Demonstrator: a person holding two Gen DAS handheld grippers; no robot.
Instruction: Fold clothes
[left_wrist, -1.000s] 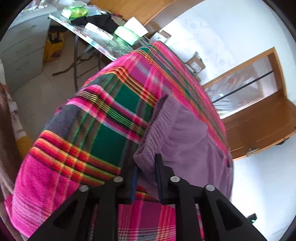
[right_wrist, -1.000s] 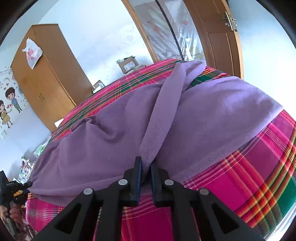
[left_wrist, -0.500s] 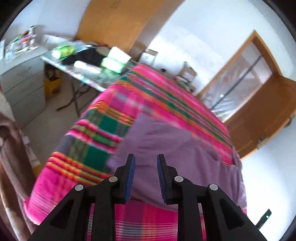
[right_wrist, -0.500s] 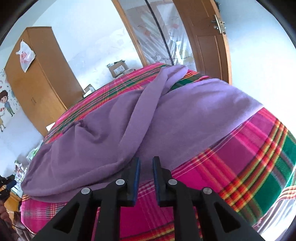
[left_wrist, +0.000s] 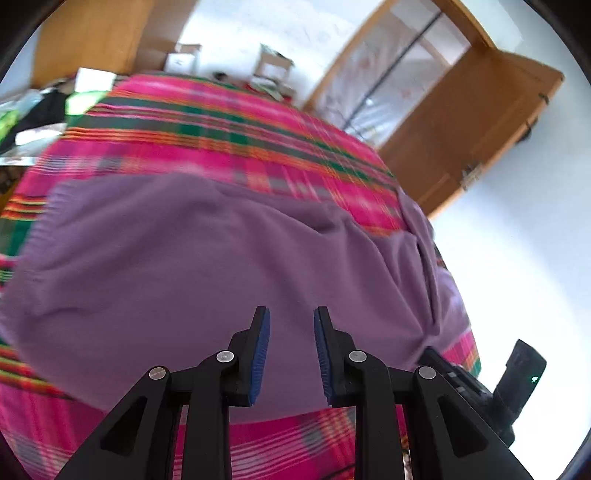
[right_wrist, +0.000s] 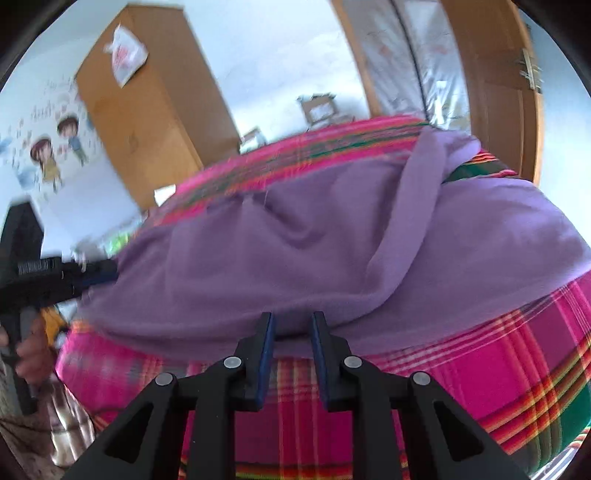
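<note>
A purple garment (left_wrist: 207, 280) lies spread and creased across the pink plaid bedcover (left_wrist: 236, 147), with a long ridge of fabric (right_wrist: 413, 206) running away from me. My left gripper (left_wrist: 291, 325) hovers open over the garment's near half, its blue pads bare. My right gripper (right_wrist: 291, 325) sits at the garment's near hem. Its jaws are opening and no cloth is between them. The right wrist view also shows the left gripper (right_wrist: 99, 275) at the garment's left end, held by a hand (right_wrist: 29, 350).
The bedcover (right_wrist: 480, 369) drops off at its near edge. A wooden wardrobe (right_wrist: 147, 110) stands by the back wall, a wooden door (left_wrist: 461, 122) to the right, cardboard boxes (left_wrist: 273, 64) behind the bed and a cluttered table (left_wrist: 33, 110) to the left.
The left gripper released the garment's corner and swung right over the cloth. The right gripper let the fold drop, widened its jaws and drew back to the near hem.
</note>
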